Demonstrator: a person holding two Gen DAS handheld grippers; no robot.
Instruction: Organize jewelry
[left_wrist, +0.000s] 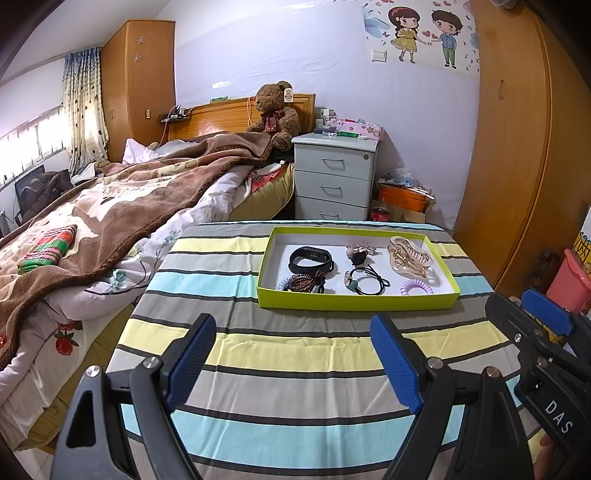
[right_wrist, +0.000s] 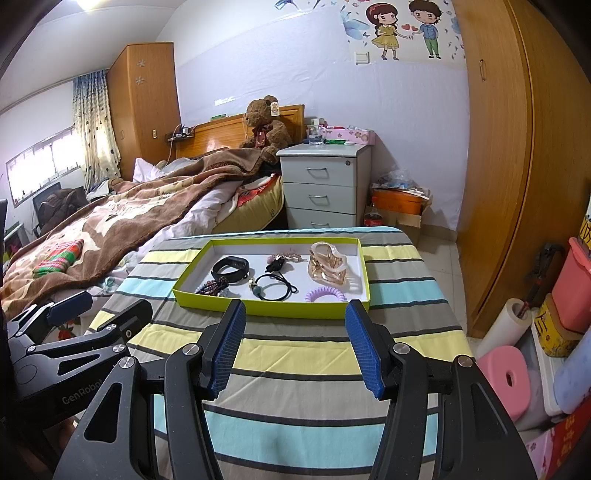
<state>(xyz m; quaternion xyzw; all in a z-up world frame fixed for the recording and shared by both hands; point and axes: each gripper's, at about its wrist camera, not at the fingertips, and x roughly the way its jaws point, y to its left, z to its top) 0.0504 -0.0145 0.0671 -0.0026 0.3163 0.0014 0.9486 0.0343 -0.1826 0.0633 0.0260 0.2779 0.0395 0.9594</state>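
A striped-cloth table (left_wrist: 295, 354) carries one green tray (left_wrist: 354, 301) near its far edge.

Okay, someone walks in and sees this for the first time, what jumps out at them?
Likely the lime-green tray on the striped tablecloth, holding a gold claw clip, a black wristband and a purple coil tie. Both grippers, left and right, hang open before it. A teddy bear sits on the bed behind.
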